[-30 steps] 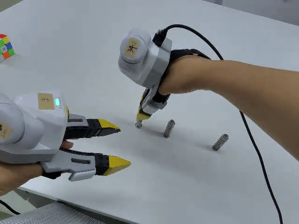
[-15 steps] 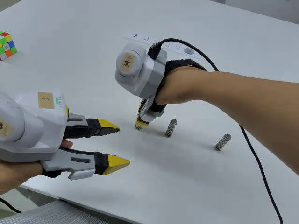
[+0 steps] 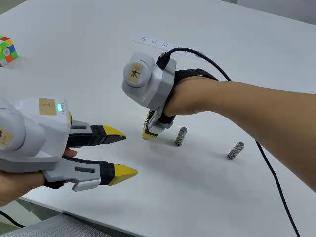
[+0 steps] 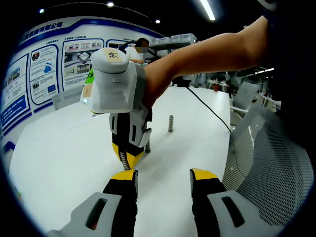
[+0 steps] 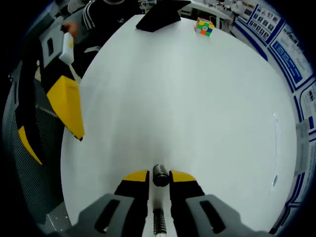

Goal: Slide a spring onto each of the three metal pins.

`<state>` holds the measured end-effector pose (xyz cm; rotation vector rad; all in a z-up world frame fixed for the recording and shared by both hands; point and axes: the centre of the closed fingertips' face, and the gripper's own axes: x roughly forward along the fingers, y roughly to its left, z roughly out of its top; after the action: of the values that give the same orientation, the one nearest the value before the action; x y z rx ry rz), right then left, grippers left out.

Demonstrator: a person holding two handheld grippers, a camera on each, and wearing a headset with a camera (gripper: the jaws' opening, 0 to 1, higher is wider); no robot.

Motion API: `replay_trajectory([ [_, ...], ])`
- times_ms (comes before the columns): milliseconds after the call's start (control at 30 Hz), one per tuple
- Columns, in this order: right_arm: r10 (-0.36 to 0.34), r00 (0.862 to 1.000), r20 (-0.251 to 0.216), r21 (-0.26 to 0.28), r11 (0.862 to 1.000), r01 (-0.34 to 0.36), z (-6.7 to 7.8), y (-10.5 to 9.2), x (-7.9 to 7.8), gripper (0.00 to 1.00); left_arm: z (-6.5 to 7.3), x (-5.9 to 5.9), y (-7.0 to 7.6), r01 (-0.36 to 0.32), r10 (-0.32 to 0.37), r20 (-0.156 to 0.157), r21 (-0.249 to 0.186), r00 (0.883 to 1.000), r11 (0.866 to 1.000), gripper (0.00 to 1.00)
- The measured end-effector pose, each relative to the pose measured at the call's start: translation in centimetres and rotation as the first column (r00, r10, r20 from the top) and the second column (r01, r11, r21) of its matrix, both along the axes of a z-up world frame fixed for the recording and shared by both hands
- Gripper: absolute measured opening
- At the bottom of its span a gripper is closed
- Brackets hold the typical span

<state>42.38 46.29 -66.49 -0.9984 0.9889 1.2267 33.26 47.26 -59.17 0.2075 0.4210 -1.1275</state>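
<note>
The right gripper (image 3: 149,134) is pointing down at the table (image 3: 197,197), its jaws gripping a spring (image 5: 158,220) held lengthwise between them. A second spring (image 3: 180,136) is standing upright just beside its tips, and a third spring (image 3: 235,150) is standing farther right. The left gripper (image 3: 129,153) is hovering nearby with its jaws apart and nothing between them. A colour cube (image 3: 6,49) is sitting well apart.

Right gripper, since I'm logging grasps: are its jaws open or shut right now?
Shut: the right gripper pinches a spring between its yellow tips, with no gap showing.
</note>
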Motion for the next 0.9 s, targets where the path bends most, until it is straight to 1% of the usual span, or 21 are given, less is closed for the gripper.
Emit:
replay_trajectory([
  [133,0.000,1.000,0.018,0.020,1.000,0.000,0.9,-0.3,0.2,0.20,-0.1,0.1,0.0,-0.001,0.001,-0.002,0.001,1.000,1.000,0.44],
  [300,-0.018,0.999,0.029,0.069,0.997,0.016,2.6,-0.8,0.4,0.23,0.1,0.4,-0.1,-0.004,0.004,0.000,0.004,1.000,1.000,0.46],
  [333,-0.035,0.999,0.018,0.103,0.994,0.033,3.0,-0.7,0.3,0.24,0.1,0.5,-0.1,-0.006,0.006,0.001,0.006,1.000,1.000,0.46],
  [367,-0.051,0.999,0.012,0.119,0.992,0.049,3.3,-0.8,0.4,0.25,0.2,0.5,-0.1,-0.008,0.008,0.002,0.007,1.000,1.000,0.47],
  [467,-0.065,0.998,0.022,0.146,0.987,0.061,4.0,-1.7,0.5,0.27,0.3,0.7,0.0,-0.013,0.013,0.003,0.009,1.000,1.000,0.47],
  [533,-0.083,0.996,0.019,0.173,0.982,0.079,4.6,-2.2,0.4,0.28,0.4,0.8,0.0,-0.015,0.015,0.004,0.012,1.000,1.000,0.48],
  [600,-0.103,0.995,0.016,0.223,0.970,0.097,5.3,-2.5,0.3,0.30,0.4,0.8,0.0,-0.015,0.015,0.006,0.015,1.000,1.000,0.48],
  [667,-0.142,0.990,0.002,0.274,0.952,0.136,6.0,-3.0,0.1,0.31,0.4,0.8,0.0,-0.015,0.015,0.007,0.018,1.000,1.000,0.49],
  [800,-0.188,0.982,-0.004,0.347,0.921,0.177,7.2,-4.3,-0.1,0.33,0.4,1.0,0.1,-0.019,0.019,0.006,0.022,1.000,1.000,0.50],
  [833,-0.200,0.980,-0.008,0.374,0.908,0.189,7.6,-4.7,-0.2,0.34,0.4,1.0,0.1,-0.020,0.020,0.006,0.024,1.000,1.000,0.50],
  [900,-0.221,0.975,-0.009,0.408,0.890,0.206,8.1,-5.5,-0.1,0.35,0.5,1.1,0.1,-0.021,0.021,0.008,0.026,1.000,0.999,0.50],
])
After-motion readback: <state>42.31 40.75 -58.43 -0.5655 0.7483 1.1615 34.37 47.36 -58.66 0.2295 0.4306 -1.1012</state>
